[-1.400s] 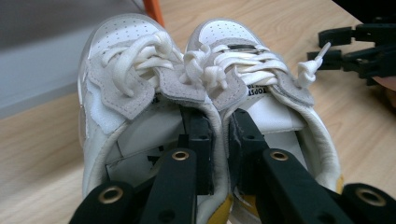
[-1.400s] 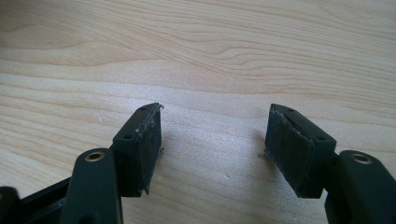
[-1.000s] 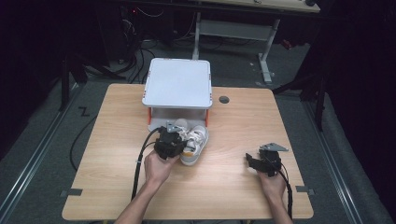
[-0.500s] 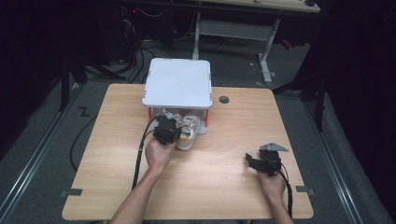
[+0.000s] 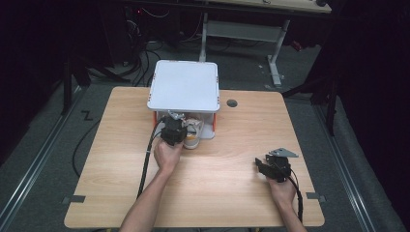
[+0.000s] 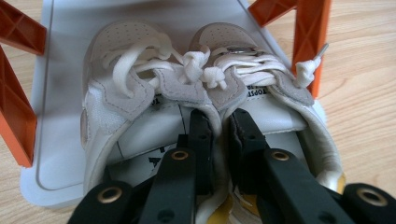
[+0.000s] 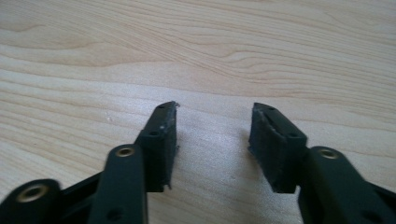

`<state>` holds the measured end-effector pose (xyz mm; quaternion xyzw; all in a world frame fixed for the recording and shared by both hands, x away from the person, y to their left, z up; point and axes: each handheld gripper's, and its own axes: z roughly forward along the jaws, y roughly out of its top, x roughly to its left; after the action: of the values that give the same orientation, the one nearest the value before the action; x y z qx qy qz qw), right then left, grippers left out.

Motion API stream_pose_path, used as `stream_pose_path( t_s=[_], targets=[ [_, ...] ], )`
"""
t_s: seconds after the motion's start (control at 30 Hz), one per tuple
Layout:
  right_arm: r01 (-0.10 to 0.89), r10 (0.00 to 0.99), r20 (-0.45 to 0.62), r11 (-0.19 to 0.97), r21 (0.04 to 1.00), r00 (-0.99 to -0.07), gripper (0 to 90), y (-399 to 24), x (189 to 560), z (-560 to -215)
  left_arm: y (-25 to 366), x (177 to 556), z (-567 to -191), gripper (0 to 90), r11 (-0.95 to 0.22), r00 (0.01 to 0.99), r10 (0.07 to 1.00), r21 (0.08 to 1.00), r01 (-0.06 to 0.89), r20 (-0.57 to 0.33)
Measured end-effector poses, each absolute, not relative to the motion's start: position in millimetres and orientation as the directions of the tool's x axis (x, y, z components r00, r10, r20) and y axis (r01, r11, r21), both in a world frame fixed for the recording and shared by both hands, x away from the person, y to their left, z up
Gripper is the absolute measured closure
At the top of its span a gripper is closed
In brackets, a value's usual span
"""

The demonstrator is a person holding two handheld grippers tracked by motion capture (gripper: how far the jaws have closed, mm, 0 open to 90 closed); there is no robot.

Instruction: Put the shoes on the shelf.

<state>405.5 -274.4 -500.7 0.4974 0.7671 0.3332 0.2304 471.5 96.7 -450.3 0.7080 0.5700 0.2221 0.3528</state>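
2 white shoes [image 6: 205, 88] sit on the rack's grey lower shelf [image 6: 60, 154], toes hidden beneath its white top [image 5: 183, 87]. Left hand-held gripper [image 6: 219, 126] pinches their adjoining collars; right hand-held gripper [image 7: 212, 140], just narrowing, stands apart over bare worktop [image 7: 233, 46].

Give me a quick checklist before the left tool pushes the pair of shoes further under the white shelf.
1. Grip: left tool is shut on the inner collars of both shoes, pinched together. Ok.
2. Shoes on the shelf's lower tray: toes are over it, heels hang at the front edge. Not ok yet.
3. Side clearance: the right-hand shoe's lace end lies against the orange leg. Cannot tell if it will snag.
4. Headroom under the white top panel: cannot tell.
5. Right tool: nothing between its jaws, which have just been closing, over bare wooden table, away from the shelf. Ok.
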Motion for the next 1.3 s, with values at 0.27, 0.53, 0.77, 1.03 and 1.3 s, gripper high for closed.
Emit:
stream_pose_path(
  t_s=[0.27, 0.53, 0.77, 1.03, 1.3],
  targets=[
    [0.589, 0.888, -0.040, 0.337, 0.735, -0.458, 65.9, -261.7, 407.2, -491.5, 99.5, 474.3, -453.3, 75.7, -0.095, 0.250, 0.964, 0.759, 0.644, -0.091],
    [0.537, 0.829, 0.004, 0.359, 0.764, -0.560, 71.9, -236.6, 418.8, -459.1, 97.3, 474.0, -454.6, 67.7, -0.111, 0.266, 0.960, 0.762, 0.638, -0.083],
    [0.521, 0.776, 0.096, 0.321, 0.791, -0.624, 77.1, -214.6, 438.8, -423.0, 98.8, 474.0, -452.7, 54.9, -0.094, 0.270, 0.957, 0.771, 0.630, -0.105],
    [0.471, 0.747, 0.090, 0.317, 0.823, -0.659, 78.9, -193.7, 453.4, -391.5, 96.9, 472.0, -450.8, 38.8, -0.102, 0.280, 0.955, 0.774, 0.625, -0.101],
    [0.432, 0.742, 0.070, 0.308, 0.848, -0.666, 78.4, -171.3, 470.1, -366.9, 100.1, 466.0, -442.4, 28.1, -0.104, 0.265, 0.961, 0.779, 0.619, -0.083]
  ],
)
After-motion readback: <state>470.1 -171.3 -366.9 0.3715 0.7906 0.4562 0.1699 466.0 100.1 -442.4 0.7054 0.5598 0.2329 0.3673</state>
